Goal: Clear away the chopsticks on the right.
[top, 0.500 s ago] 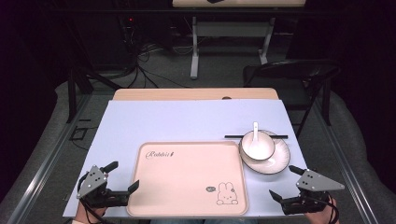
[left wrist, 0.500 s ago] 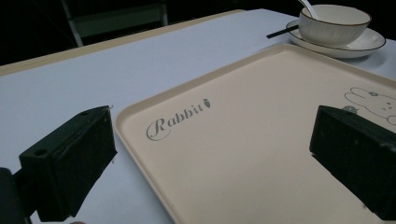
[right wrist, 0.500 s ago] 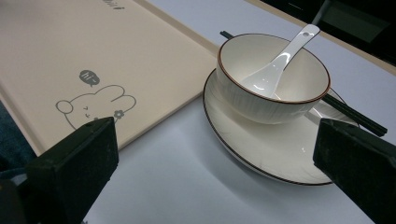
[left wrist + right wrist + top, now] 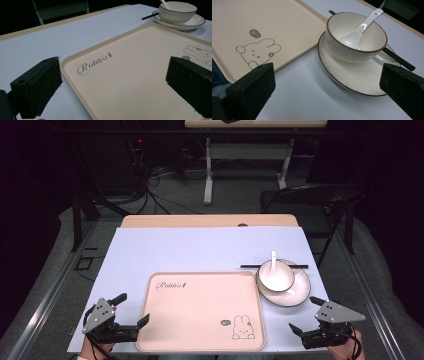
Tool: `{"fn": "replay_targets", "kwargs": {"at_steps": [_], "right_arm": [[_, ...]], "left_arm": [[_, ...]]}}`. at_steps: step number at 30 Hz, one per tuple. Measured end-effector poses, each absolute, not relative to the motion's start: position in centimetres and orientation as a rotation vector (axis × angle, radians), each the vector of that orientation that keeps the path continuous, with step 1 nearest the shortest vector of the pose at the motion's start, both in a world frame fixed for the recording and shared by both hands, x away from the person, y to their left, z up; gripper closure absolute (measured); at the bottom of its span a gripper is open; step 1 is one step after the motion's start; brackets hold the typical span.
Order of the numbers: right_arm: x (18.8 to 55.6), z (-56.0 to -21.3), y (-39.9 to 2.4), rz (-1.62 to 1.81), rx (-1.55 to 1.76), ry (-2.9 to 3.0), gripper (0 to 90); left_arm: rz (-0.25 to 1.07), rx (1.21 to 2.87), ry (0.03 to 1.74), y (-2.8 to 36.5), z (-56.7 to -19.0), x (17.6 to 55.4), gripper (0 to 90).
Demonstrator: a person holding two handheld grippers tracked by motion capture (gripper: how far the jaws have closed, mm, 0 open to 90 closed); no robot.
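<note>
Setting: a dim room with a dark folding chair (image 4: 312, 200) and loose cables on the floor beyond a table (image 4: 200, 245) covered in pale blue, a wooden strip showing at its far edge.
Tray: a beige tray (image 4: 200, 310) lies at the table's near edge, lettered "Rabbit" at its far left corner and printed with a small rabbit at its near right corner; nothing rests on it.
Bowl: a white bowl (image 4: 275, 276) with a dark rim sits on a white plate (image 4: 295, 292) just right of the tray.
Spoon: a white spoon (image 4: 273, 260) stands in the bowl, handle leaning away from the person.
Chopsticks: black chopsticks (image 4: 249, 266) lie across the far edge of the plate, behind the bowl.
Left gripper: the left gripper (image 4: 122, 311) hovers at the tray's near left corner, jaws spread wide, holding nothing.
Right gripper: the right gripper (image 4: 306, 314) hovers near the plate's near edge, jaws spread wide, holding nothing.
</note>
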State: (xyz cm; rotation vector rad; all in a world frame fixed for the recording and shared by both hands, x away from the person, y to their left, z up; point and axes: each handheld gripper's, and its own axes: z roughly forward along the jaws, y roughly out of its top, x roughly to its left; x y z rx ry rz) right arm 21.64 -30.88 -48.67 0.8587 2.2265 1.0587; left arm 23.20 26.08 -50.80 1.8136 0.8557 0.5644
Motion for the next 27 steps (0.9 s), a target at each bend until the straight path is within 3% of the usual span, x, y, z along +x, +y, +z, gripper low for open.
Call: {"fn": "replay_targets", "kwargs": {"at_steps": [27], "right_arm": [[25.9, -45.7, -32.1, 0.865, 0.800, 2.341, 0.0]], "left_arm": [[0.560, 1.812, 0.865, 26.1, -50.8, 23.3, 0.1]]}}
